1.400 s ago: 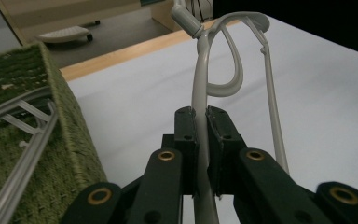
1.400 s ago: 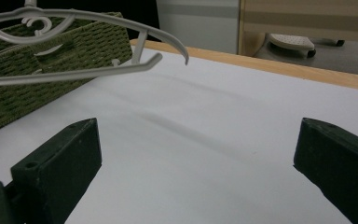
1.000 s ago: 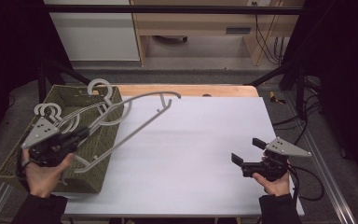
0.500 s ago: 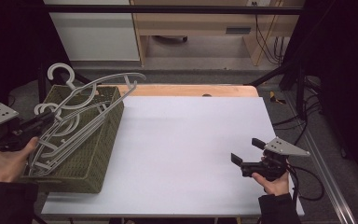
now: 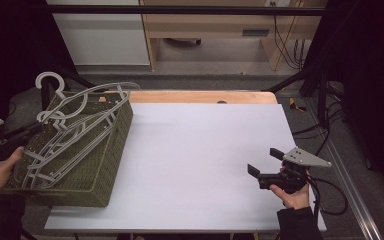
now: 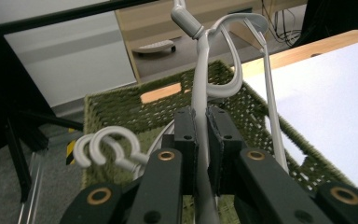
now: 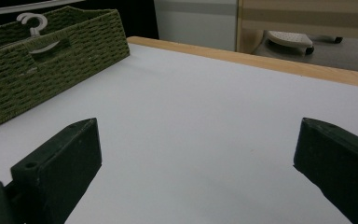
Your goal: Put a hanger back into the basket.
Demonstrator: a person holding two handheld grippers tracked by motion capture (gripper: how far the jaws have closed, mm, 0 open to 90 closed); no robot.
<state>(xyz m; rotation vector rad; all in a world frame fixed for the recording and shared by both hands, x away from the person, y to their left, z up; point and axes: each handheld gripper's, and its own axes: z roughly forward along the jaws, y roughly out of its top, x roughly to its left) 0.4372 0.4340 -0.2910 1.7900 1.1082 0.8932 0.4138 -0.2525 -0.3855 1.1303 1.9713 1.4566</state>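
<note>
Left gripper (image 6: pixel 200 135), lower centre of its own view: jaws clamped on the shaft of a grey hanger (image 6: pixel 200 88), hook rising to the top edge. In the high view, same hanger (image 5: pixel 87 95) at far left, tilted over the green woven basket (image 5: pixel 100 165), with more hangers (image 5: pixel 60 145) lying inside. Right gripper (image 5: pixel 265 167), lower right of the high view: jaws spread wide, nothing between them, low above the white table (image 5: pixel 200 145), well apart from the basket.
</note>
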